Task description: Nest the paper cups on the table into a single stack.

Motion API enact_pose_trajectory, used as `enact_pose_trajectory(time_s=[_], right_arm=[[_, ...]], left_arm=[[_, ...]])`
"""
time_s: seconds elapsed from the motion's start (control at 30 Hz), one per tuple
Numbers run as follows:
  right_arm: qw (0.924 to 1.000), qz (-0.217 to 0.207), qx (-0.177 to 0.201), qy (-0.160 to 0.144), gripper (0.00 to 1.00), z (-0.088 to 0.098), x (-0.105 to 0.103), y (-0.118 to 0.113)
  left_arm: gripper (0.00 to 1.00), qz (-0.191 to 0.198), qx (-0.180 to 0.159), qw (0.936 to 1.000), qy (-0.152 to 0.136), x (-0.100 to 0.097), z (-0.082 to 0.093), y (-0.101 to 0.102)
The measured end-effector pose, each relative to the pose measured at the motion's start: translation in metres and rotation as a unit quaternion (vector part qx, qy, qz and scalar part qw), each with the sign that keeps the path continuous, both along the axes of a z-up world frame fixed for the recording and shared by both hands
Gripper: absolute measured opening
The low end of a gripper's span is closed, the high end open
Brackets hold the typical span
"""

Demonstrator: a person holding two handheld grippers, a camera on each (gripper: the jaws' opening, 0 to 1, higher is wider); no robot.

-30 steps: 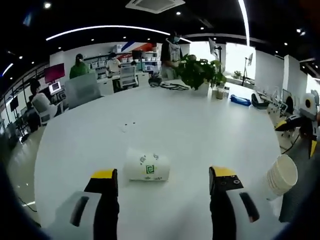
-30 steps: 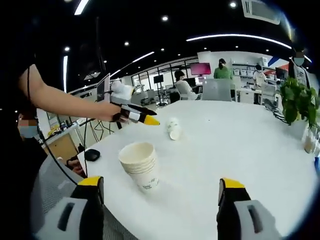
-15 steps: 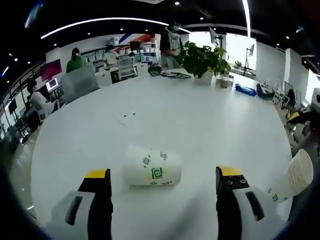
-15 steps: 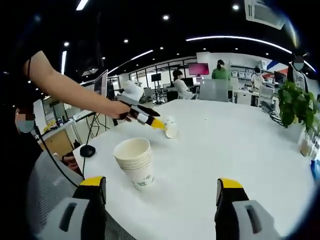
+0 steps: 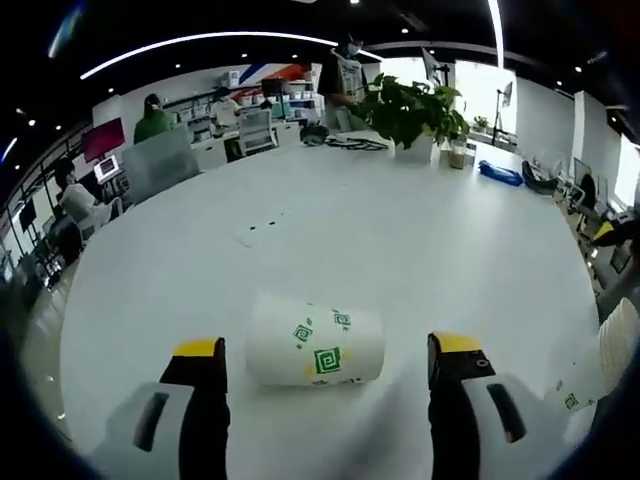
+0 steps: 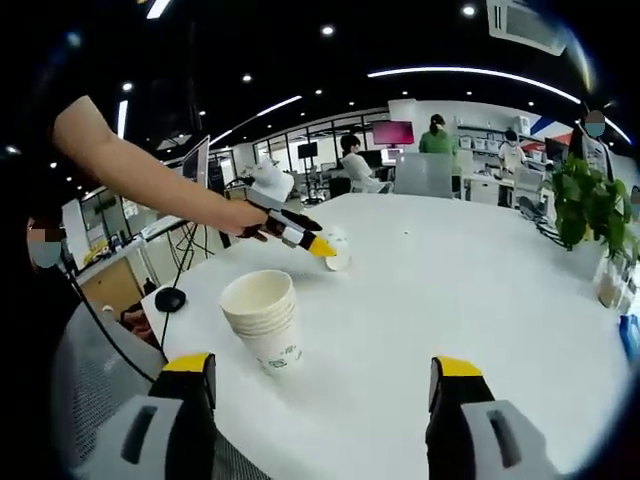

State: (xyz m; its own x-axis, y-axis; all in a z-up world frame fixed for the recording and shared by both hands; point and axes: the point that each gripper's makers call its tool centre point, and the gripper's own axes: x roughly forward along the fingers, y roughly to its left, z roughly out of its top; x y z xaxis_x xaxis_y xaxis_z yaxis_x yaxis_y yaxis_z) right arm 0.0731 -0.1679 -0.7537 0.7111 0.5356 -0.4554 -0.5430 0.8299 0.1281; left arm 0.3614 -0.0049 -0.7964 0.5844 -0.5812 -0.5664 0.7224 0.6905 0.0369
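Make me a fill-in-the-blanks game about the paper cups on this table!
1. The single cup between the left gripper fingers lies on its ____.
2. The stack of cups stands upright with its opening facing ____.
3. The table is coloured ____.
4. The plant has ____ leaves.

Missing words: side; up; white; green

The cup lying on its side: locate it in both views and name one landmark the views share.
Left gripper view: the lying cup sits low and central, on the table between this hand-held gripper's open jaws.
Right gripper view: it lies left of centre, far across the table, at the tip of the left hand-held gripper.
Shared landmark: the potted plant at the table's far edge.
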Motion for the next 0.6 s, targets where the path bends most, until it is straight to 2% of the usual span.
enact_pose_trajectory(time_s=[0.27, 0.43, 0.53, 0.6], right_arm=[[0.9999, -0.012, -0.005, 0.006, 0.86, -0.002, 0.002, -0.004], [0.9999, -0.011, -0.008, 0.007, 0.85, -0.003, 0.002, -0.005], [0.9999, -0.011, -0.01, 0.007, 0.85, -0.004, 0.001, -0.005], [0.9999, -0.011, -0.011, 0.007, 0.85, -0.004, 0.001, -0.006]], left_arm=[[0.7, -0.012, 0.015, 0.9998, -0.003, 0.003, -0.011, -0.007], [0.62, -0.023, 0.026, 0.9993, -0.014, 0.003, -0.008, -0.006], [0.62, -0.027, 0.038, 0.9987, -0.02, 0.0, -0.008, -0.006], [0.65, -0.023, 0.044, 0.9986, -0.02, 0.003, -0.011, -0.004]])
